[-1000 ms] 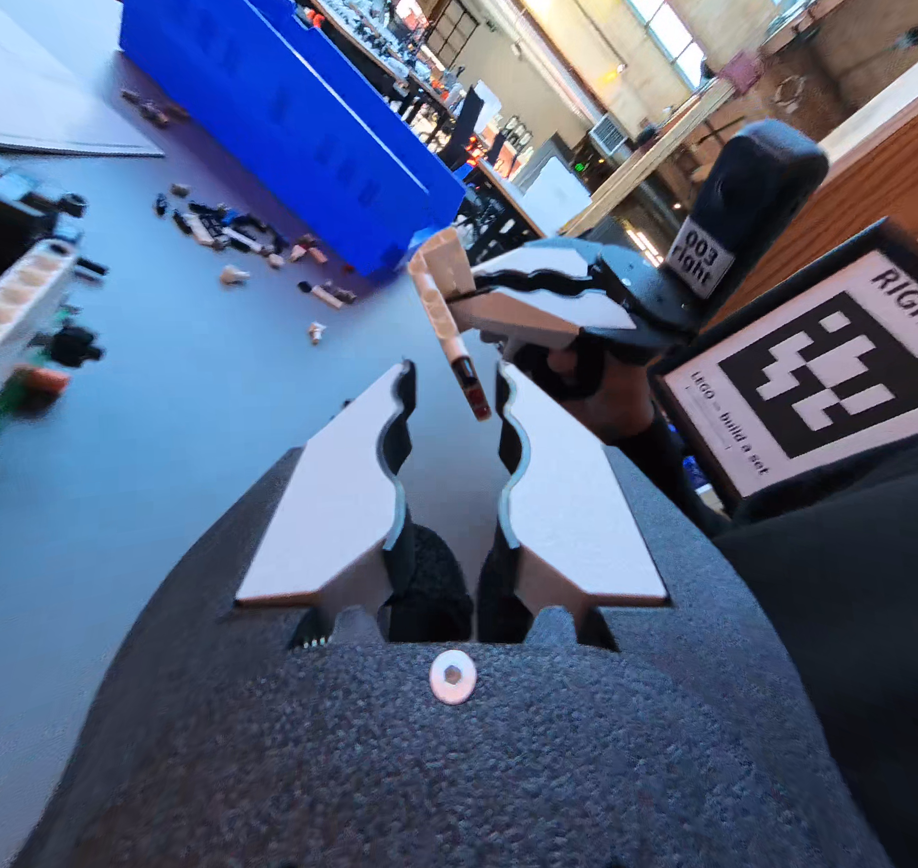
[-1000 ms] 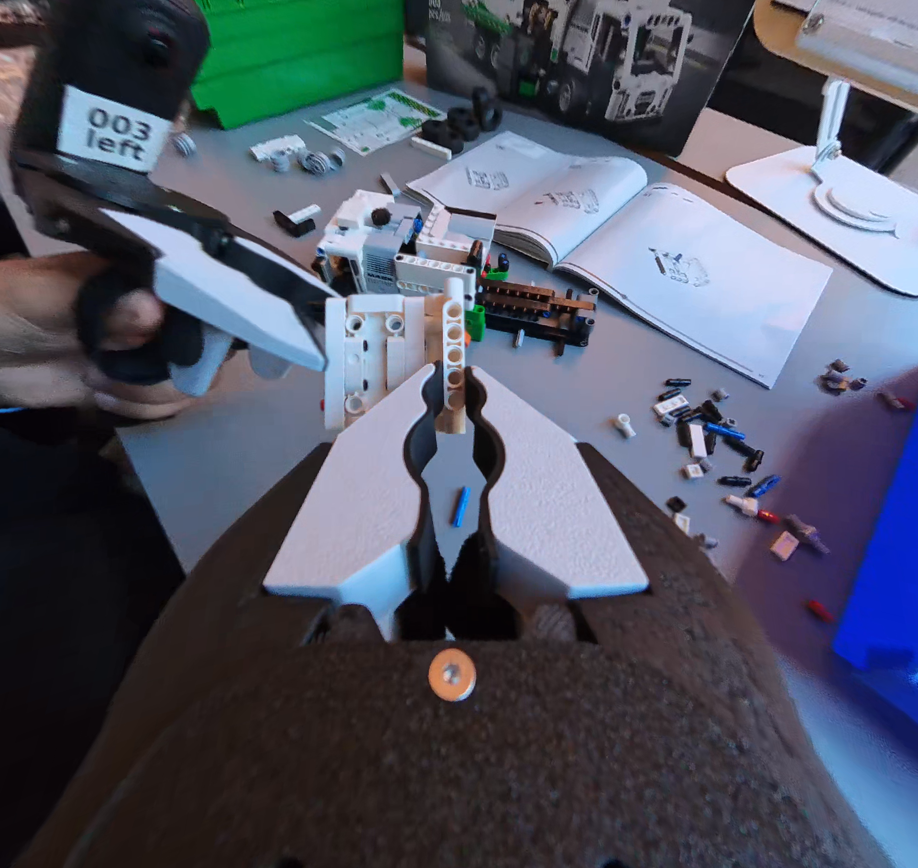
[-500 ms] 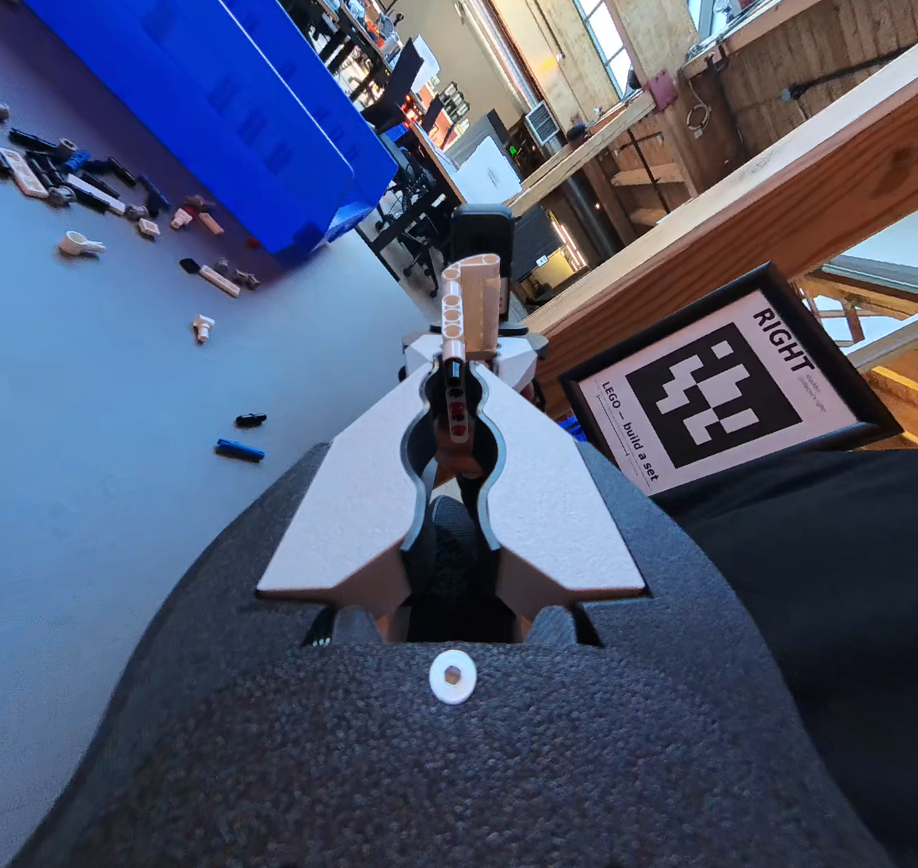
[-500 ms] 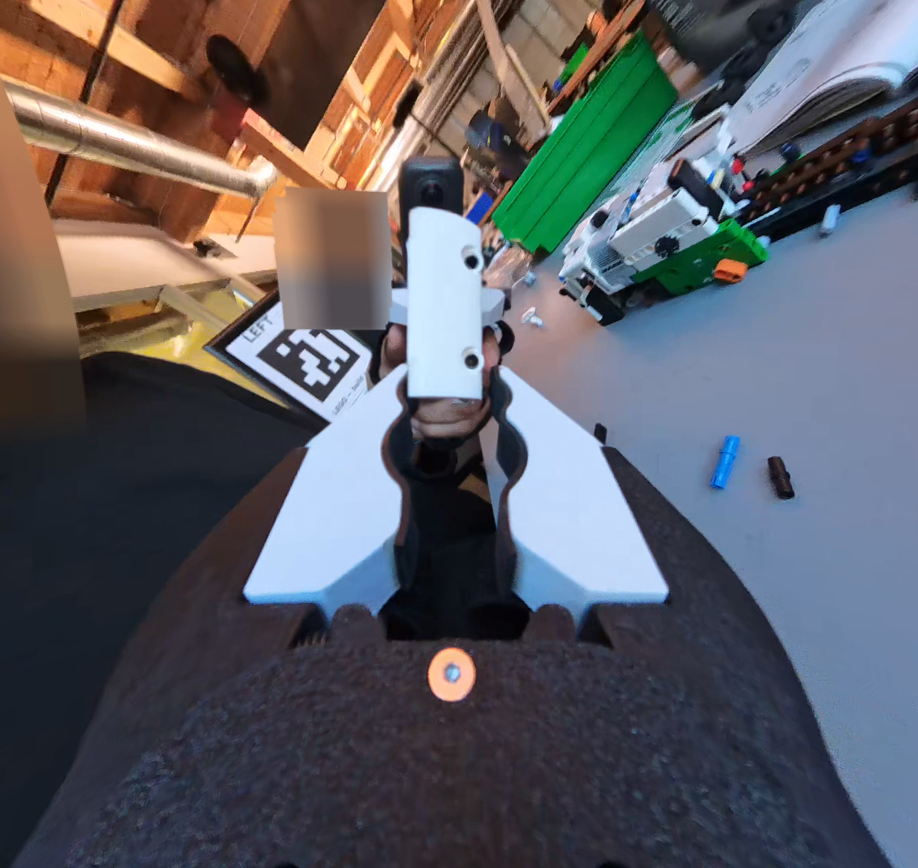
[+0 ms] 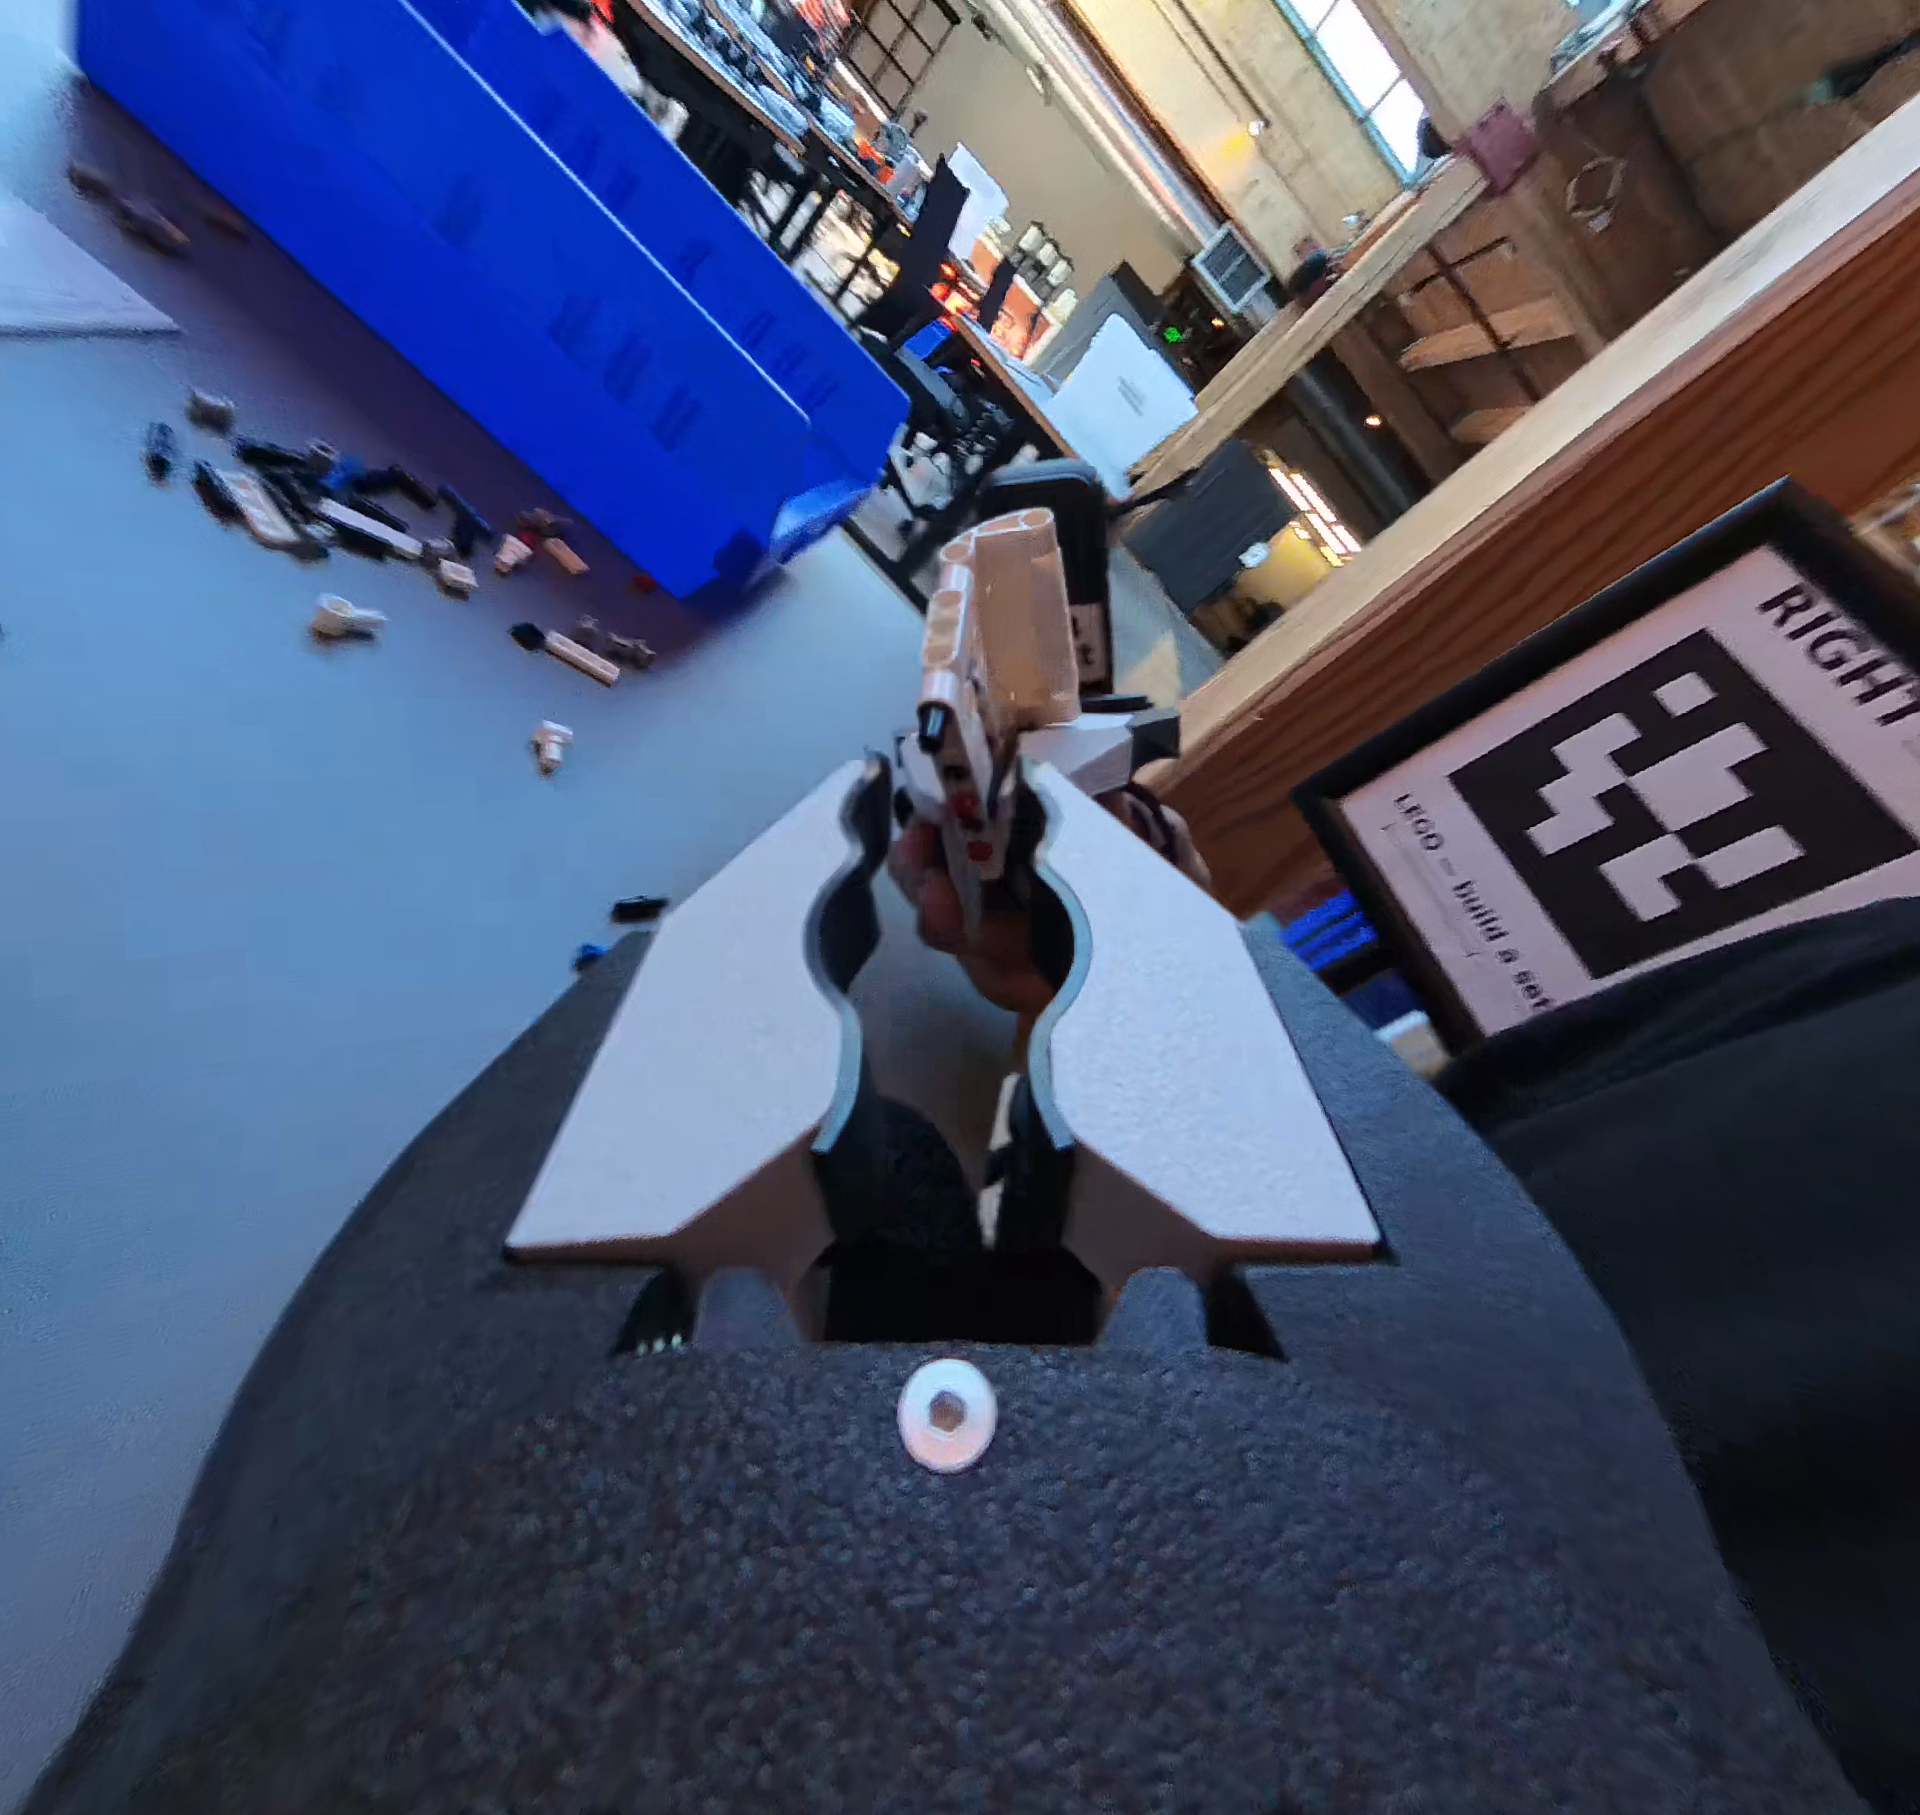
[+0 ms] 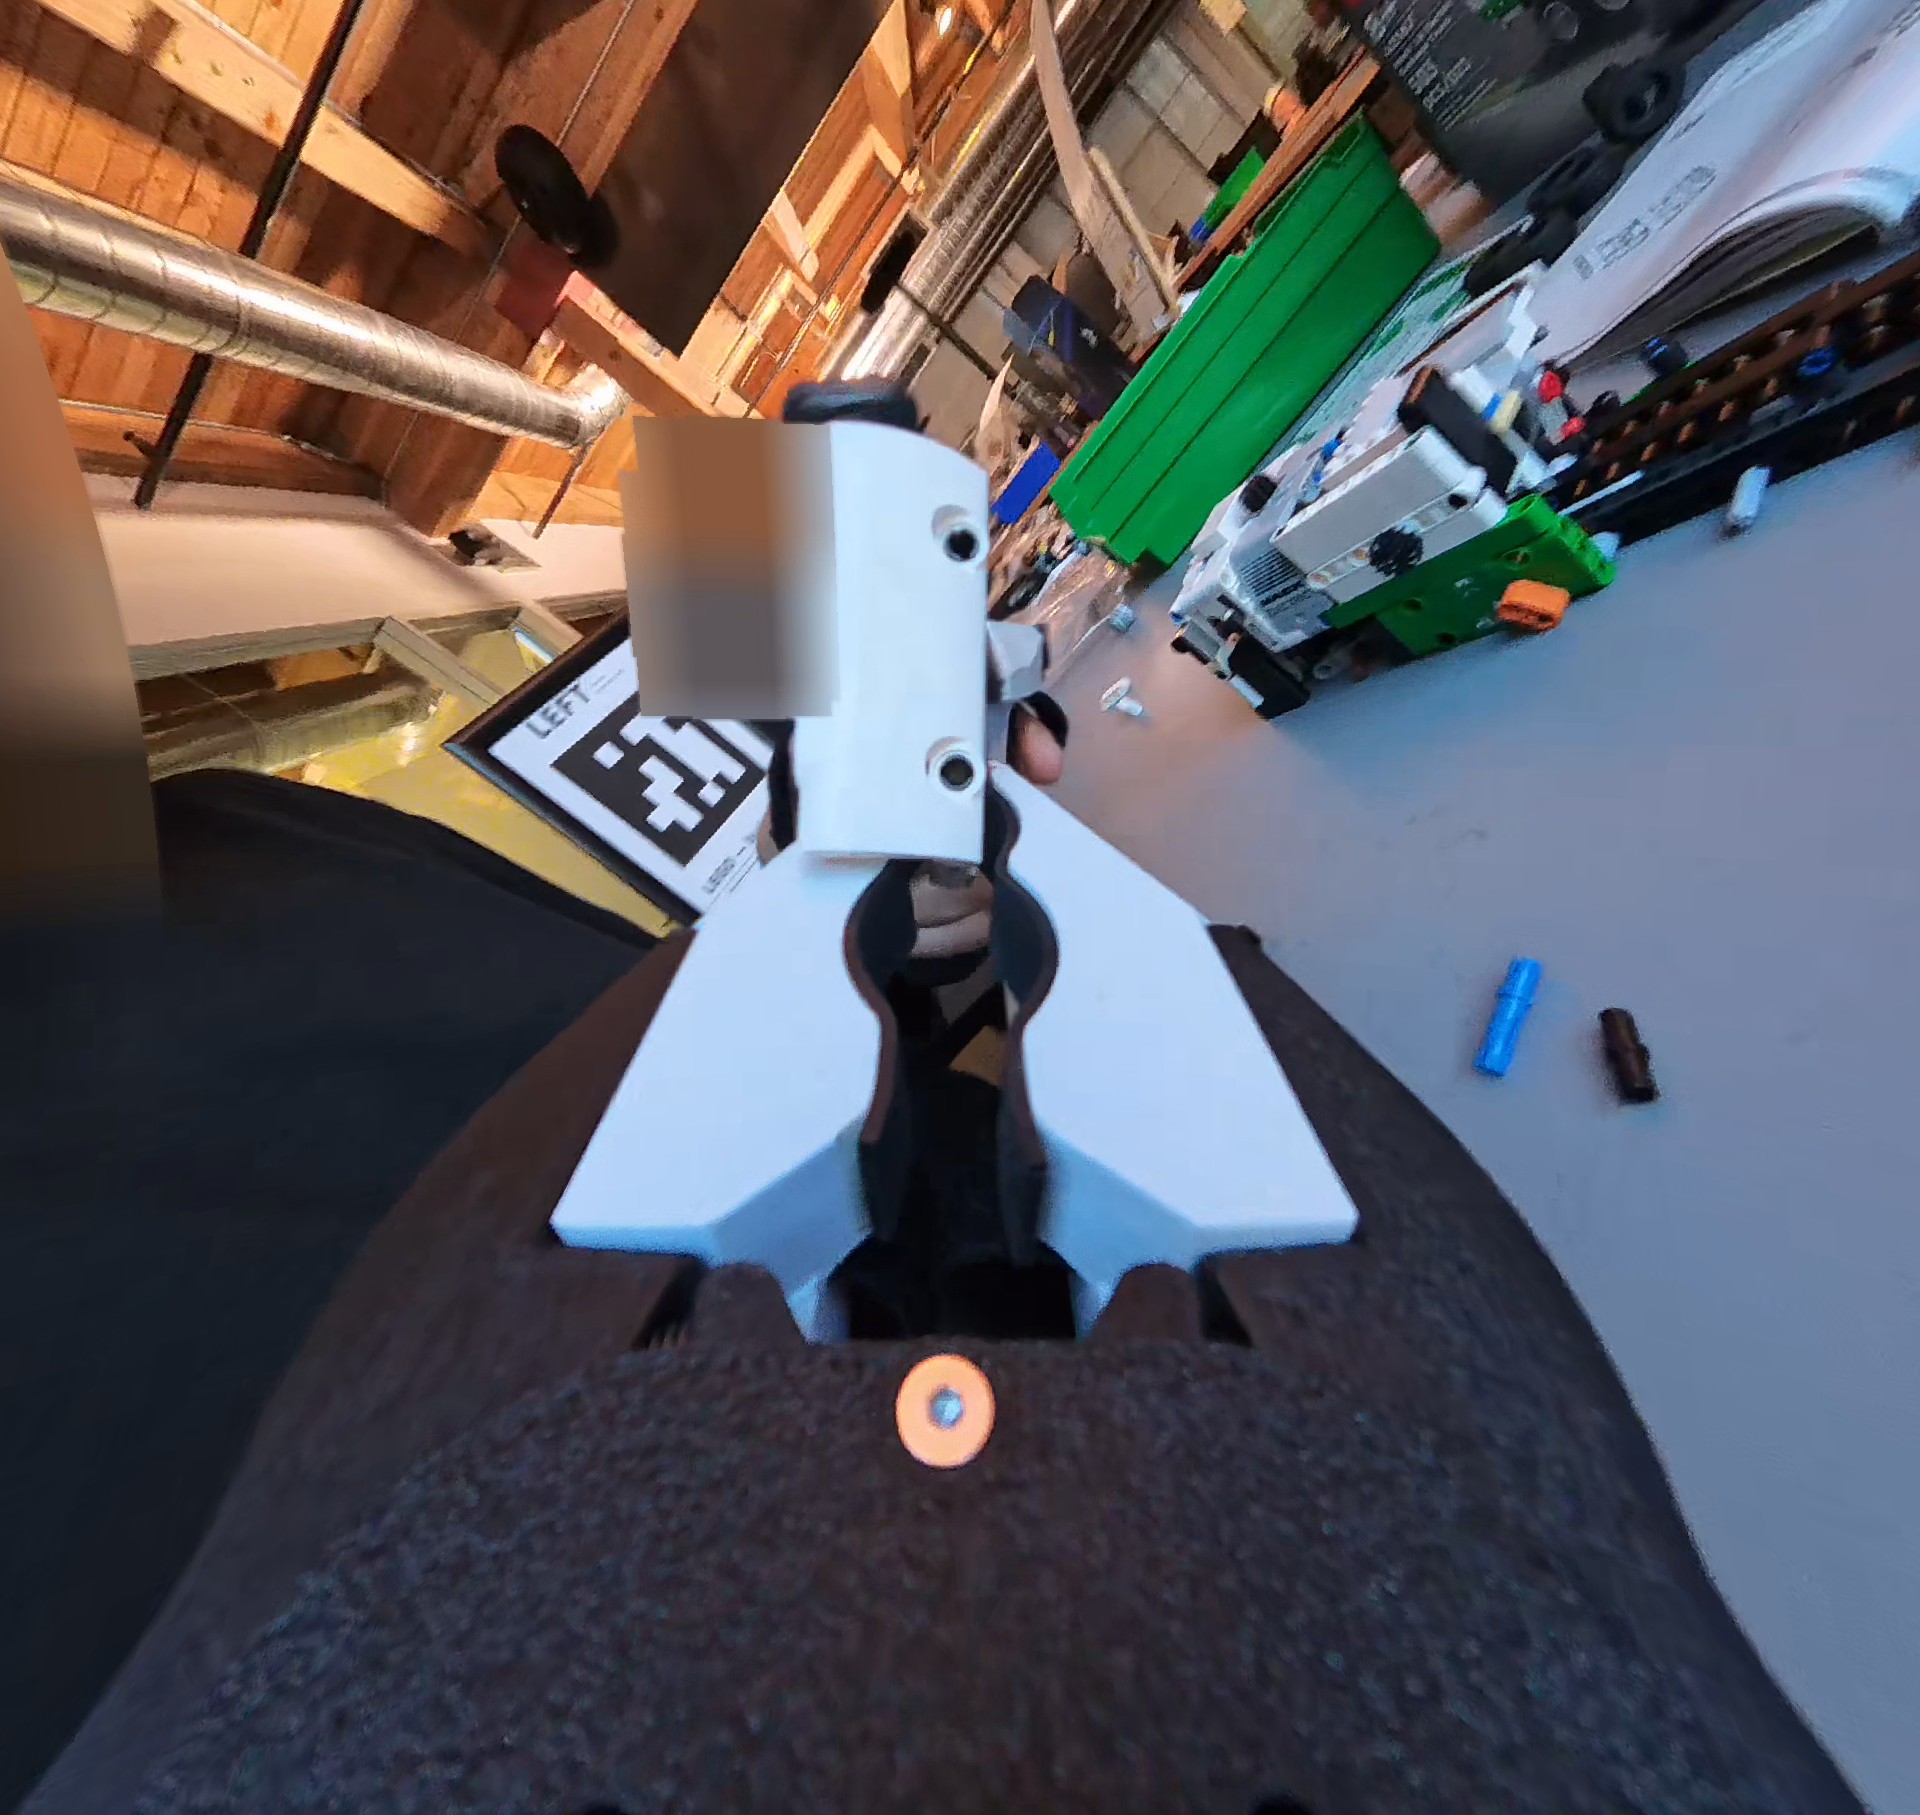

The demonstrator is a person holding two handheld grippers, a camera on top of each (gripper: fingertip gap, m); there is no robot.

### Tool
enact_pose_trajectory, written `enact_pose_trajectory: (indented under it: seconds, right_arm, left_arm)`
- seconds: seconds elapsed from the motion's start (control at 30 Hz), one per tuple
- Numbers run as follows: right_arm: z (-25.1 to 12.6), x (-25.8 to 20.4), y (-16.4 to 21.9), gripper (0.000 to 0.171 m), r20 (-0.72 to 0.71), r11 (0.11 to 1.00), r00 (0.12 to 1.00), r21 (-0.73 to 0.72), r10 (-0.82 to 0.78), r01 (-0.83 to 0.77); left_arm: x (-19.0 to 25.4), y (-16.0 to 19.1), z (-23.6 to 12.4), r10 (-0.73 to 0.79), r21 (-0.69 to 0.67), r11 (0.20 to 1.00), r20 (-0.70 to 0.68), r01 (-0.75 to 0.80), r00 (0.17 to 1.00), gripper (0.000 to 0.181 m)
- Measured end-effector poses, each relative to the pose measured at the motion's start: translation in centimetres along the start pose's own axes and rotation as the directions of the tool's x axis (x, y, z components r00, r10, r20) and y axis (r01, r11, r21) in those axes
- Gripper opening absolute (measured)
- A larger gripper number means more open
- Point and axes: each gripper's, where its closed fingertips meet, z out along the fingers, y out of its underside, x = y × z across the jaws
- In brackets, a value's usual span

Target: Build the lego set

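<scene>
**White lego sub-assembly held in the air between both tools**

Lying scattered at far left on the grey bench (image 5: 260, 934): loose lego pieces (image 5: 343, 518), beside a blue bin (image 5: 468, 238). Standing upright at centre, long axis vertical, top pointing up and away from the bench: white lego sub-assembly (image 5: 987, 664). Gripping its lower end from both sides, the left hand-held gripper (image 5: 961, 799), tips partly spread around it. Pinching the same panel (image 6: 894, 643) at its bottom edge, the right hand-held gripper (image 6: 899, 856). Resting further right: partly built truck (image 6: 1392, 560), green bin (image 6: 1247, 363), blue pin (image 6: 1507, 1017), dark pin (image 6: 1626, 1053).
</scene>
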Motion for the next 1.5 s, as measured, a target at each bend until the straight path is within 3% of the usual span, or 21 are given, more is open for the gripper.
enact_pose_trajectory:
  seconds: [0.07,0.17,0.23,0.37,0.6,0.8,1.1,1.27,1.43,1.5]
  right_arm:
    - [-0.8,0.4,-1.0,0.007,-0.016,0.998,1.000,0.051,-0.024,0.025]
    - [-1.9,1.7,-2.4,0.007,-0.104,0.988,0.987,0.078,-0.121,0.130]
    - [-1.8,2.0,-2.8,0.007,-0.113,0.976,0.974,0.078,-0.194,0.203]
    - [-0.9,2.3,-2.5,0.006,-0.066,0.974,0.978,0.091,-0.200,0.205]
    - [-0.9,2.2,-2.5,0.007,-0.041,0.976,0.980,0.093,-0.195,0.198]
    - [-0.4,2.4,-1.7,0.007,-0.064,0.971,0.971,0.046,-0.231,0.234]
    - [-0.3,2.8,-1.6,0.006,-0.095,0.970,0.967,0.033,-0.236,0.240]
    - [0.1,3.8,-1.0,0.006,-0.119,0.986,0.979,-0.019,-0.168,0.167]
    - [1.7,3.1,0.2,0.006,-0.051,0.999,0.999,-0.041,0.012,-0.014]
    - [2.6,2.8,0.6,0.007,-0.027,0.996,0.997,-0.036,0.078,-0.079]
  left_arm:
    - [-0.9,0.3,-1.7,0.128,-0.023,0.992,0.089,-0.126,0.988,0.026]
    - [-4.2,4.4,-4.1,0.399,-0.302,0.901,0.295,-0.312,0.868,0.037]
    - [-5.4,7.1,-5.0,0.497,-0.423,0.841,0.354,-0.339,0.792,0.040]
    - [-6.4,9.3,-5.1,0.469,-0.429,0.859,0.447,-0.277,0.761,0.045]
    - [-8.3,9.0,-5.2,0.504,-0.455,0.852,0.576,-0.260,0.644,0.049]
    - [-8.4,9.6,-4.8,0.493,-0.464,0.855,0.592,-0.230,0.637,0.048]
    - [-8.5,9.7,-4.1,0.524,-0.490,0.836,0.585,-0.246,0.619,0.031]
    - [-7.3,9.9,-3.3,0.566,-0.512,0.803,0.494,-0.305,0.660,0.031]
    - [-5.1,4.3,-3.8,0.831,-0.560,0.555,0.413,-0.615,0.373,0.030]
    - [-4.5,3.0,-4.0,0.862,-0.539,0.501,0.385,-0.677,0.331,0.023]
